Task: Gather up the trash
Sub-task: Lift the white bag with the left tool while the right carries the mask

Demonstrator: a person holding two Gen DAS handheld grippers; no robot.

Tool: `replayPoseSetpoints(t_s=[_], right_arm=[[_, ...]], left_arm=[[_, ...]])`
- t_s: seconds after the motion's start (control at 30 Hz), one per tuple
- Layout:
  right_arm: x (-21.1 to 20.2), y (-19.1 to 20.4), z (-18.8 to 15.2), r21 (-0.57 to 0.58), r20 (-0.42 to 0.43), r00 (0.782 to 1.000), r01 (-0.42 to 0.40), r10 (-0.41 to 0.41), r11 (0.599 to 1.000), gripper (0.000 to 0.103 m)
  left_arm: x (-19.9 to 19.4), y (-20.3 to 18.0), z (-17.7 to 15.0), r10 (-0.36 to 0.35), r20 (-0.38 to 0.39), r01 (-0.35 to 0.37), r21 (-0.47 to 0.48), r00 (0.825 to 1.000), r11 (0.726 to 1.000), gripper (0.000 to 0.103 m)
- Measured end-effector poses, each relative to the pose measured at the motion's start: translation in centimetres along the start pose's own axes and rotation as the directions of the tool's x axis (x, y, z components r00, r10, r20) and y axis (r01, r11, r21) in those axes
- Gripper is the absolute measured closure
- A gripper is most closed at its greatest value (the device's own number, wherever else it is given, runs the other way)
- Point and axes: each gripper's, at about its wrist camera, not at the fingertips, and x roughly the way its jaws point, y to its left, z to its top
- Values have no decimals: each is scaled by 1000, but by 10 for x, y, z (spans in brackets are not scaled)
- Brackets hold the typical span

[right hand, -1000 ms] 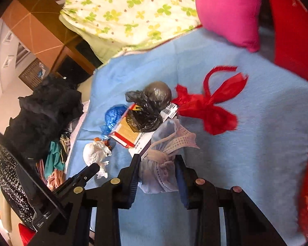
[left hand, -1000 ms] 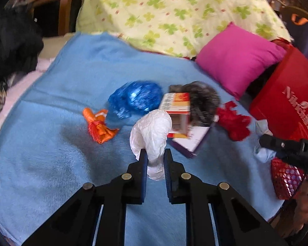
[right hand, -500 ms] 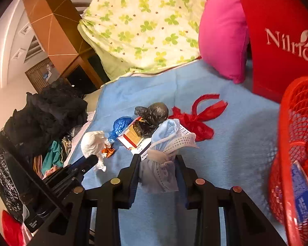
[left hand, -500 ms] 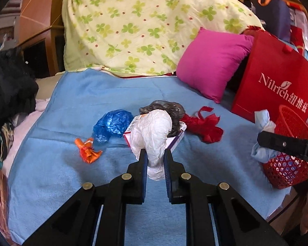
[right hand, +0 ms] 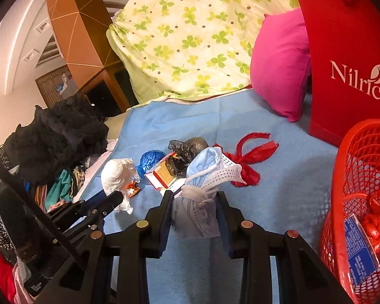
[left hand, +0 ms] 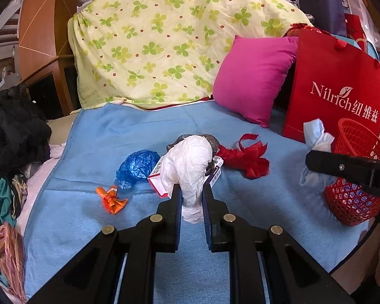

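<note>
The left gripper [left hand: 192,197] is clamping a crumpled white bag [left hand: 187,169], its jaws nearly together on the bag's lower neck while the bulk is ballooning above the fingertips. The right gripper [right hand: 193,211] is gripping a bundle of pale blue and grey face masks [right hand: 202,190], jaws set wider, the bundle bound with its own white straps and sticking up past the tips. Both grippers are pointing downward across a blue blanket [left hand: 101,131], each load hanging clear of it. In the left view the masks are showing just beside the rim of a red basket [left hand: 352,202] at the blanket's right edge; in the right view the basket is holding red plastic and a blue-labelled packet. Near the blanket's middle are lying a blue bag [left hand: 136,167], an orange wrapper [left hand: 111,200], a box [right hand: 162,174], a black bag [right hand: 185,152] and a red ribbon bag [left hand: 248,159]. A pink pillow [left hand: 253,76] is leaning at the far edge.
</note>
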Motion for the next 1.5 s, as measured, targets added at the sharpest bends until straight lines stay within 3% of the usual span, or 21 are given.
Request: replayPoseSetpoints(t_s=[0.57,1.5], right_arm=[[-7,2,0,-25,24,1000,10,-10,1000,68],[-26,-10,3,-28,76,996,45,-43,999,68]], left_arm=[[0,-9,0,38,10,-39,27,999,999,87],[9,-23,0,30,5,-30,70,1000,997,87]])
